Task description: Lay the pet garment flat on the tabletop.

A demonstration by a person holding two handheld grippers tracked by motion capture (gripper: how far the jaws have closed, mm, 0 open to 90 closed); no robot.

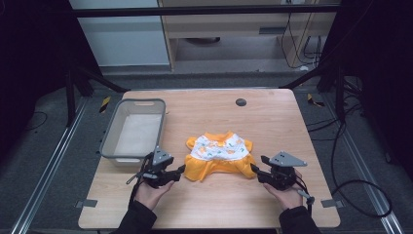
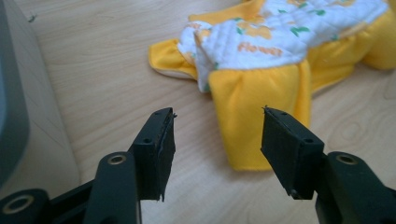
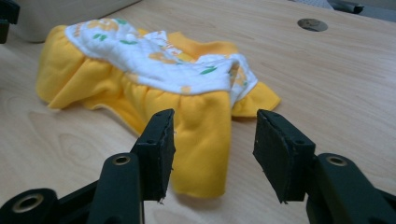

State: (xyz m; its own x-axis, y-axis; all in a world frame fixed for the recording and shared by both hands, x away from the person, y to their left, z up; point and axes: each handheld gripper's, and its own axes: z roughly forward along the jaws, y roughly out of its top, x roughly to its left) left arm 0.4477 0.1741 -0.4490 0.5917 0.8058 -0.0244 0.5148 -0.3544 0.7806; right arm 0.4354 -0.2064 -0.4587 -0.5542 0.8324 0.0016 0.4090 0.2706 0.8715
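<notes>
A small yellow garment (image 1: 219, 156) with a white printed top panel lies spread on the wooden table (image 1: 272, 122). My left gripper (image 1: 181, 169) rests at its lower left corner, jaws apart. In the left gripper view the yellow hem (image 2: 261, 88) reaches into the gap of the left gripper (image 2: 217, 126), and neither pad touches the cloth. My right gripper (image 1: 253, 169) sits at the lower right corner, also open. In the right gripper view a yellow fold of the garment (image 3: 201, 140) lies between the jaws of the right gripper (image 3: 212, 126), with neither pad pressing on it.
A grey plastic basket (image 1: 109, 141) stands on the table left of the garment, close to my left hand; its wall (image 2: 11, 116) is at the left edge of the left gripper view. A dark round cable hole (image 1: 240, 102) sits near the table's far edge.
</notes>
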